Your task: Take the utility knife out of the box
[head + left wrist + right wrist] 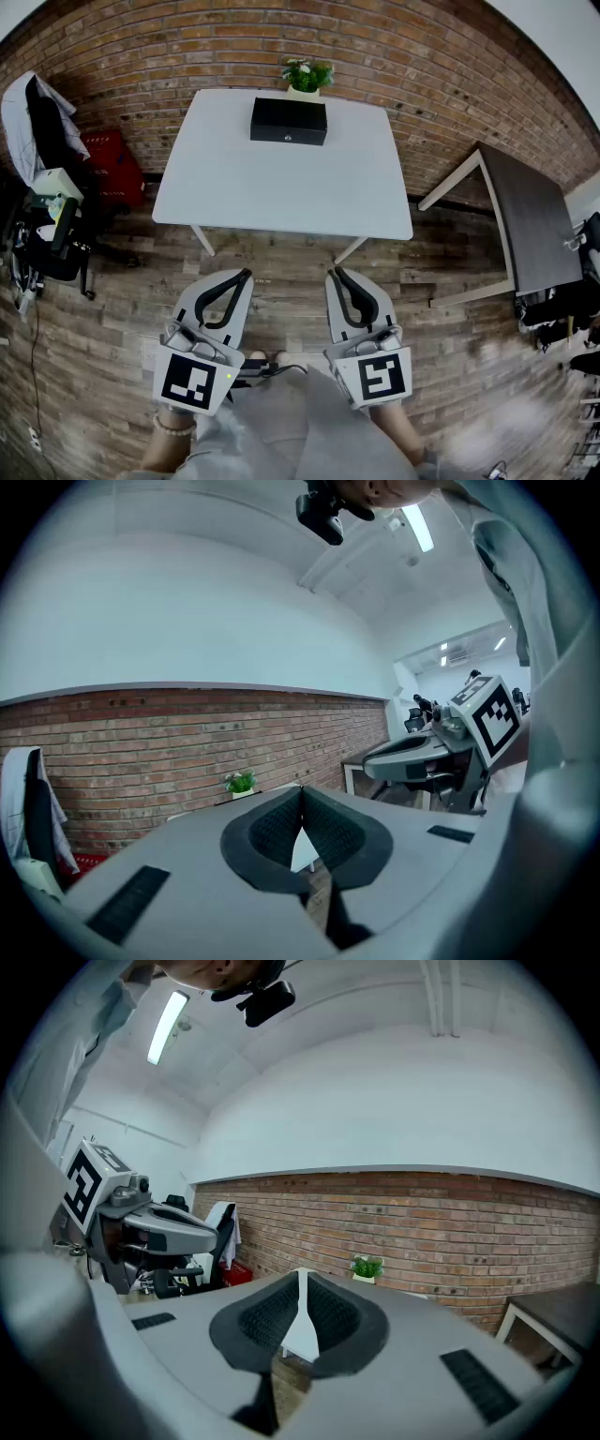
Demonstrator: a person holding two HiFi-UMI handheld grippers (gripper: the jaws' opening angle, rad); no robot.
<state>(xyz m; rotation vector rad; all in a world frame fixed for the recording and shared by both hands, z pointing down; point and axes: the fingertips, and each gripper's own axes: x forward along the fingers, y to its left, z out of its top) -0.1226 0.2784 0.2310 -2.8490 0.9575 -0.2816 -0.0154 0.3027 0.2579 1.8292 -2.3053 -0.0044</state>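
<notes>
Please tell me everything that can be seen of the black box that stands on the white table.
The black rectangular box is low and flat, matt and hard-looking; whether it is metal or plastic cannot be told. Its lid is closed. A small pale spot, perhaps a lock, sits in the middle of its front face. It lies flat on the white table near the far edge, just in front of a small green potted plant. Whether the pot touches it cannot be told.
</notes>
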